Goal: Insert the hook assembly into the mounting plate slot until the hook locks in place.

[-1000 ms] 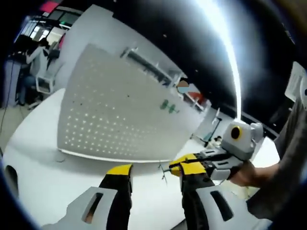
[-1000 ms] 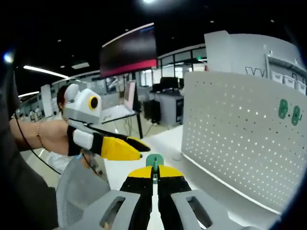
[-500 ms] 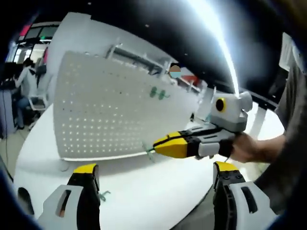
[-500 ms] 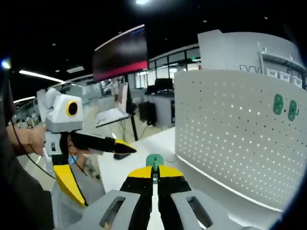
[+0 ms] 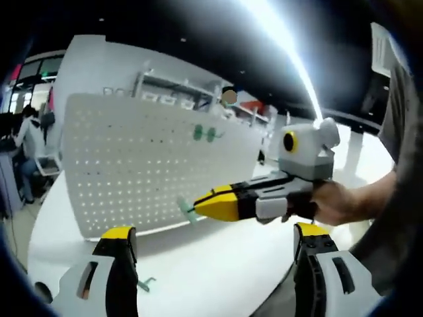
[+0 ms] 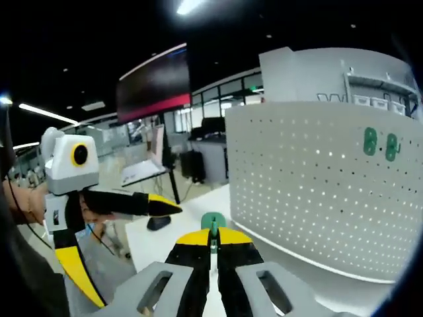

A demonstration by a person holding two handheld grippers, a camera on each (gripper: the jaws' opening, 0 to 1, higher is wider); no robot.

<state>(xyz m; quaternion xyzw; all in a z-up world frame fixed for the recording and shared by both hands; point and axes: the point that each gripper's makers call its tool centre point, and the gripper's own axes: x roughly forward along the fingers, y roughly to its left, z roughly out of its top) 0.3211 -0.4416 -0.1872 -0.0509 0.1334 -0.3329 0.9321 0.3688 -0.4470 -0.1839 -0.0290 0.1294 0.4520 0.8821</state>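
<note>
A white perforated metal mounting plate (image 5: pixel 149 168) is seen standing upright on a white desk (image 5: pixel 211 271), near the desk's far edge in the left gripper view. Two green hooks (image 5: pixel 203 134) are already fixed side by side high on the plate, towards its right end; in the right gripper view they appear near the plate's upper right corner (image 6: pixel 380 143).

The left gripper (image 5: pixel 215 247) is held with its yellow-tipped jaws spread wide, nothing between them. A small green hook piece (image 5: pixel 147 284) is seen lying on the desk just beside the left jaw, close to the near edge.

The right gripper (image 6: pixel 213 239) is closed tight on a small green hook assembly (image 6: pixel 213 222), whose rounded green end stands up just above the yellow tips. In the left gripper view this gripper (image 5: pixel 198 205) enters from the right, held by a hand (image 5: pixel 334 201), with the hook assembly (image 5: pixel 185 209) at its tip near the plate's lower right part; whether it touches the plate cannot be told.
</note>
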